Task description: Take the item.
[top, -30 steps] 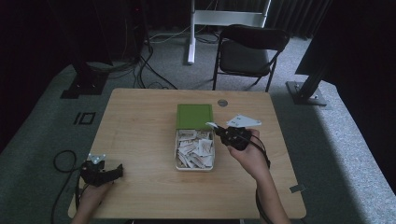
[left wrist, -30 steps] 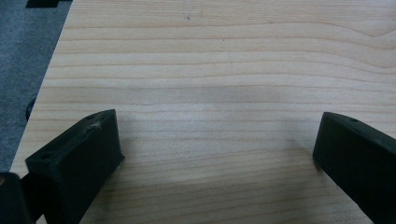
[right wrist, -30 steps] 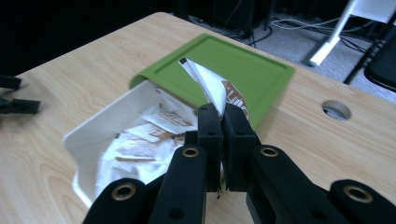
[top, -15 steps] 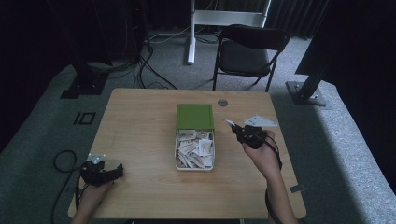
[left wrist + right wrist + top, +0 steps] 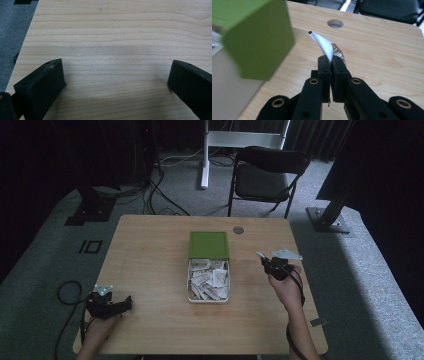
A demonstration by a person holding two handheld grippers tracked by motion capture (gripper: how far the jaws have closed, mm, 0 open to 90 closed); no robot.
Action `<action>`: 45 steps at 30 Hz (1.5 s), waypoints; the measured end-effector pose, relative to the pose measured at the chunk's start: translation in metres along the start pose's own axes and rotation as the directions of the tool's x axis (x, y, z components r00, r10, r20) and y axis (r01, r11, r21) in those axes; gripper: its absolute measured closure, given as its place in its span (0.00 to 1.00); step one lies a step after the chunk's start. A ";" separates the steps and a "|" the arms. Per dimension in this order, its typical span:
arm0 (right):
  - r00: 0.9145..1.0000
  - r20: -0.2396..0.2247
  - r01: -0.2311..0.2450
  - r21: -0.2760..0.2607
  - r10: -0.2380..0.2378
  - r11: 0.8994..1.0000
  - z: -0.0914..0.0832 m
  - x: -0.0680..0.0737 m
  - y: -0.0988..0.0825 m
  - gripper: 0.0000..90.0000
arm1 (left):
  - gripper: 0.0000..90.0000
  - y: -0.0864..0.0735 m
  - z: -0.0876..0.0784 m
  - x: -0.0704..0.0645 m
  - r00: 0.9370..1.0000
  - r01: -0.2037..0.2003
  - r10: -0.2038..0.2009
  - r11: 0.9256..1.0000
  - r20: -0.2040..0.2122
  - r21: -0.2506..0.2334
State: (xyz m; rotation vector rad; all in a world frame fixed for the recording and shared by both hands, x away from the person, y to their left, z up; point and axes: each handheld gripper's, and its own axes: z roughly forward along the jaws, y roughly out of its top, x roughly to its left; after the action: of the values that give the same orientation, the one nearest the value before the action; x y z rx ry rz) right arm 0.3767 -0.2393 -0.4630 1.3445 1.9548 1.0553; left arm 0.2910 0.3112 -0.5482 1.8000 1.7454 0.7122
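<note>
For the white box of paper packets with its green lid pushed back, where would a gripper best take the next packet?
From above, at a raised edge or corner of a loose white paper packet in the open near half of the white box. The green lid covers the far half, and the packets lie in a loose pile with edges sticking up.

Black right gripper (image 5: 331, 65), brass-ringed screw holes (grey plate on top), trailing cable

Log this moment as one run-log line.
right gripper: shut on packet, right of box | left gripper: open, nothing between jaws, over table | box: full of packets, green lid behind
</note>
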 end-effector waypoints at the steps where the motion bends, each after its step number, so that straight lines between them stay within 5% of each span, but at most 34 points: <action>1: 1.000 0.000 0.000 0.000 0.000 1.000 0.000 0.000 0.000 0.97 | 0.02 0.000 0.000 0.000 1.000 0.000 0.000 1.000 0.000 0.000; 15: 0.995 0.095 -0.041 0.036 0.037 0.999 0.038 -0.024 -0.010 0.97 | 0.02 0.000 0.000 0.000 1.000 0.000 0.000 1.000 0.000 0.000; 27: 0.993 0.098 -0.075 0.115 0.064 0.990 0.069 -0.030 -0.017 0.97 | 0.02 0.000 0.000 0.000 1.000 0.000 0.000 1.000 0.000 0.000; 37: 0.995 0.083 -0.074 0.137 0.063 0.988 0.084 -0.021 -0.018 0.97 | 0.02 0.000 0.000 0.000 1.000 0.000 0.000 1.000 0.000 0.000; 45: 0.997 0.039 -0.076 0.132 0.072 0.988 0.086 -0.016 -0.020 0.77 | 0.02 0.000 0.000 0.000 1.000 0.000 0.000 1.000 0.000 0.000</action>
State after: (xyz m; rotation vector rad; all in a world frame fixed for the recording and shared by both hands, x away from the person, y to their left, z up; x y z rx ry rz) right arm 0.4391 -0.2324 -0.5271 1.5075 1.9940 0.9430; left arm 0.2910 0.3112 -0.5481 1.8001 1.7454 0.7122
